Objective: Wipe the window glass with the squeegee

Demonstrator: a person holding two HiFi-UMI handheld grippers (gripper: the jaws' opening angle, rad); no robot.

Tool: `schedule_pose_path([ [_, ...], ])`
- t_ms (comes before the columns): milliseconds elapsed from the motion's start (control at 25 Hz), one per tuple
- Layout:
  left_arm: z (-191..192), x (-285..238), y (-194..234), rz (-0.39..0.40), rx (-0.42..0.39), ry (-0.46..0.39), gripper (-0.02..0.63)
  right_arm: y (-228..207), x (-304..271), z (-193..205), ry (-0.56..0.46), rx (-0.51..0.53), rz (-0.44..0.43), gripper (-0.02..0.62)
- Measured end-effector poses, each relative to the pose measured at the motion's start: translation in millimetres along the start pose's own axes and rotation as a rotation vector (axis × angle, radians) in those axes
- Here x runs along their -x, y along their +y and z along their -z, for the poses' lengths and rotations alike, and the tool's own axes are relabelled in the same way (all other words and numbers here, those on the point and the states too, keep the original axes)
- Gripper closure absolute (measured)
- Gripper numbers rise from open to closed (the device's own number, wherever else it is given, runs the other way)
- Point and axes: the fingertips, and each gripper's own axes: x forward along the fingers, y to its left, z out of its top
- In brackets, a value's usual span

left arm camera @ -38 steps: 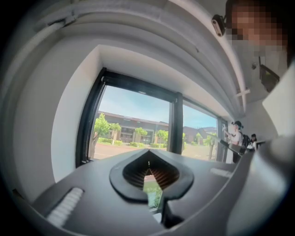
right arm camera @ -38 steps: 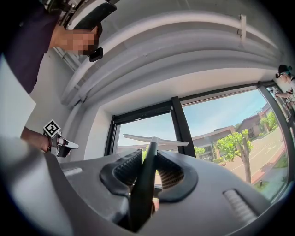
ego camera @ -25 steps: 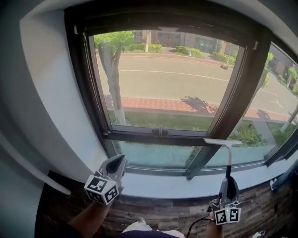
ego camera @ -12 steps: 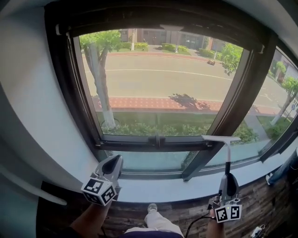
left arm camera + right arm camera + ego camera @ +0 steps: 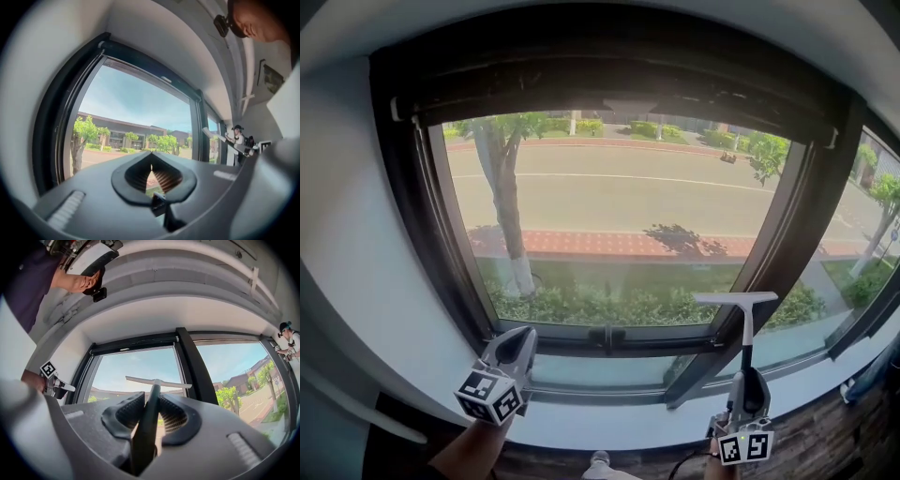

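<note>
Clamping the squeegee [image 5: 737, 300] handle, the right gripper [image 5: 747, 382] holds its blade by the window glass [image 5: 619, 216] lower right corner; best press flat and draw evenly. The left gripper [image 5: 517, 343] idles, jaws together.

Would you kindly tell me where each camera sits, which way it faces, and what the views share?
Head view: on the person's head, facing forward and down at the window glass; shows left gripper, right gripper, squeegee, a forearm.
Left gripper view: on that gripper, facing up along shut, empty jaws at the glass; their head shows top right.
Right gripper view: on that gripper, facing up along jaws shut on the squeegee handle; their upper body shows top left.
Shared: head and right gripper views show squeegee and left gripper.
</note>
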Motion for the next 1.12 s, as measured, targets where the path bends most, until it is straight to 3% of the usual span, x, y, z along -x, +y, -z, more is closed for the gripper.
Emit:
schedule_pose_path([
  [280,-25,-56,-5,-0.010,-0.044,-0.013,0.612,-10,-66,-21,-0.131,0.053,-0.077,0.492],
  [480,-4,-82,-11,-0.016,-0.028,0.006,0.612,-16,-102,-30,-0.203,0.085,-0.118,0.492],
  [600,-17,-95,-11,-0.021,-0.035,0.014,0.612,-20,-120,-43,-0.258,0.102,-0.128,0.492],
  [800,-41,-121,-7,0.006,-0.074,-0.038,0.612,-17,-143,-54,-0.320,0.141,-0.110,0.492],
  [1120,-64,-141,6,0.066,-0.042,-0.071,0.612,-21,-179,-79,-0.400,0.232,-0.043,0.492],
])
